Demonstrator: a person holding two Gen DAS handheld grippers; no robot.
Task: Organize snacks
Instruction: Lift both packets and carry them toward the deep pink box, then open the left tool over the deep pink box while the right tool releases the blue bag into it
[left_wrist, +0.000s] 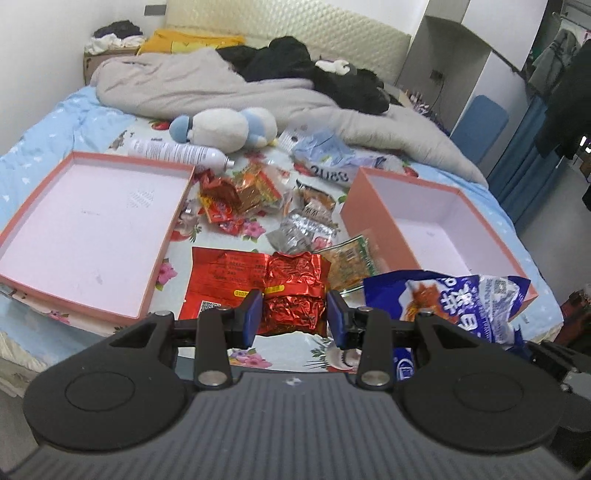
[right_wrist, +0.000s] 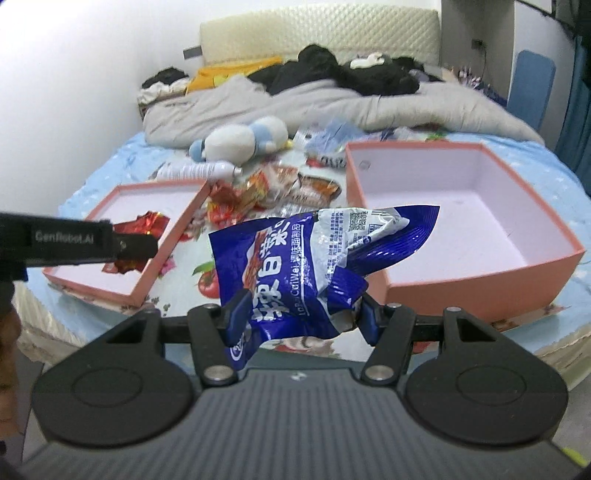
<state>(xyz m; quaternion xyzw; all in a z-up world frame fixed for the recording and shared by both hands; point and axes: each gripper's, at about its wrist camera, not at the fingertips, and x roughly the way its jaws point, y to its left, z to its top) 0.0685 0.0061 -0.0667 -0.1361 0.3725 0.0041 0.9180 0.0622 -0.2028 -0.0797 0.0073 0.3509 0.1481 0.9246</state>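
Gripping red foil packet (left_wrist: 293, 291), left gripper (left_wrist: 294, 316); right gripper (right_wrist: 301, 318), blue bag (right_wrist: 310, 258).

Left hand-held gripper (left_wrist: 294, 314) clamped on a packet, right hand-held gripper (right_wrist: 301, 317) likewise, both level.

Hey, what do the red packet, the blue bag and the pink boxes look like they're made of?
Red packet in the left claw: likely metallised foil, shiny with sharp crinkles. Blue bag in the right claw: glossy printed plastic film, silvery where creased. Deep pink box and shallow pink tray: probably matte cardboard, with stiff straight walls.
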